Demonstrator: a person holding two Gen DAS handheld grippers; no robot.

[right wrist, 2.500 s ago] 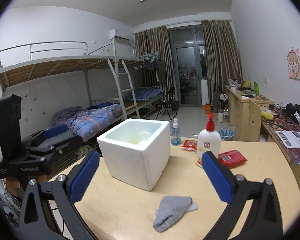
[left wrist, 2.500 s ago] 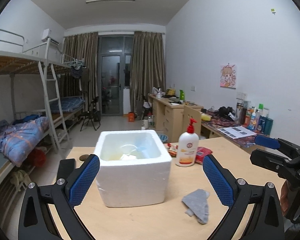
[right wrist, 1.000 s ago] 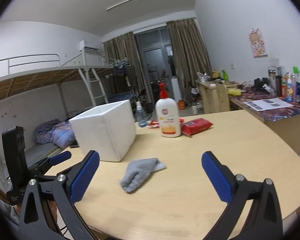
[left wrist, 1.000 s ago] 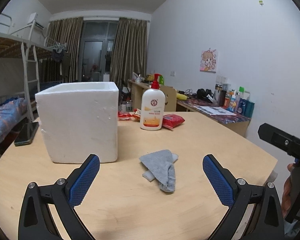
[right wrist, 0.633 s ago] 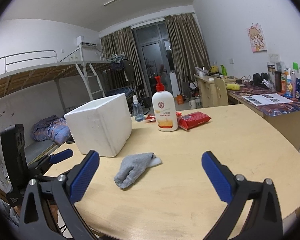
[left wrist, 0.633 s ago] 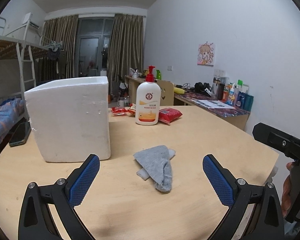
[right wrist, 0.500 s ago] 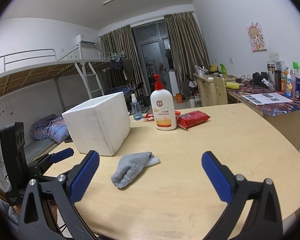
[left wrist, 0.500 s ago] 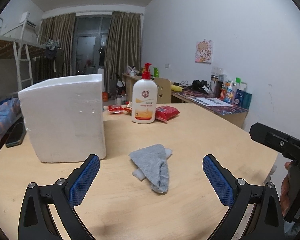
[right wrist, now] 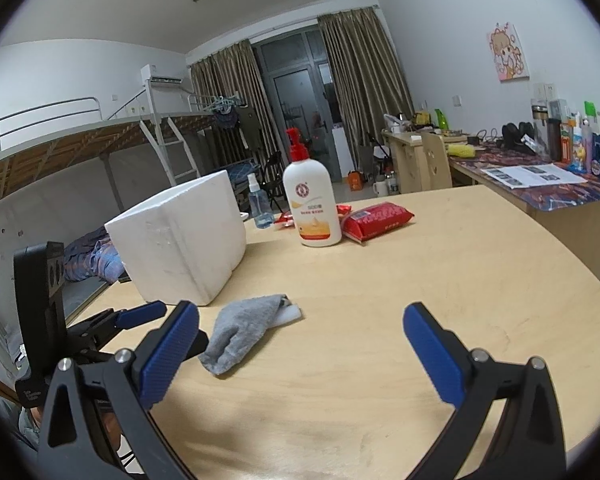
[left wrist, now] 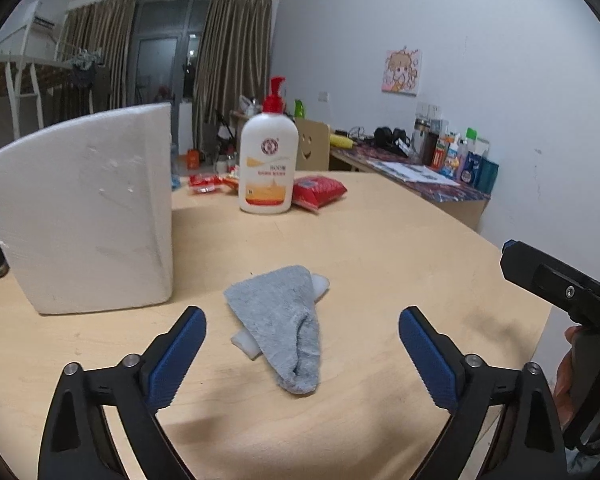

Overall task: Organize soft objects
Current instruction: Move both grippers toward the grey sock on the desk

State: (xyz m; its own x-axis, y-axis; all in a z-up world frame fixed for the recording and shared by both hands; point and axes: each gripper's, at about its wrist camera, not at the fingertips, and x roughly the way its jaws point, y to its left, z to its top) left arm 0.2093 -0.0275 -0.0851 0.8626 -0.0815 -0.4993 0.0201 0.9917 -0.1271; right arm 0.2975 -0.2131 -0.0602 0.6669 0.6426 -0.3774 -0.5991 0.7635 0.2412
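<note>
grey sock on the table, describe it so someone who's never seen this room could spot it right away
Start at the round wooden table and find the big white foam box on it. Just right of the box's near corner, in front of the red-pump lotion bottle, lies the grey sock, between the open left tongs. It is the only soft, crumpled grey item, with a bit of white poking out beneath it.

sock (left wrist: pixel 284 320) on table (left wrist: pixel 400 264), right of foam box (left wrist: pixel 84 208); bottle (left wrist: pixel 269 160) behind
</note>
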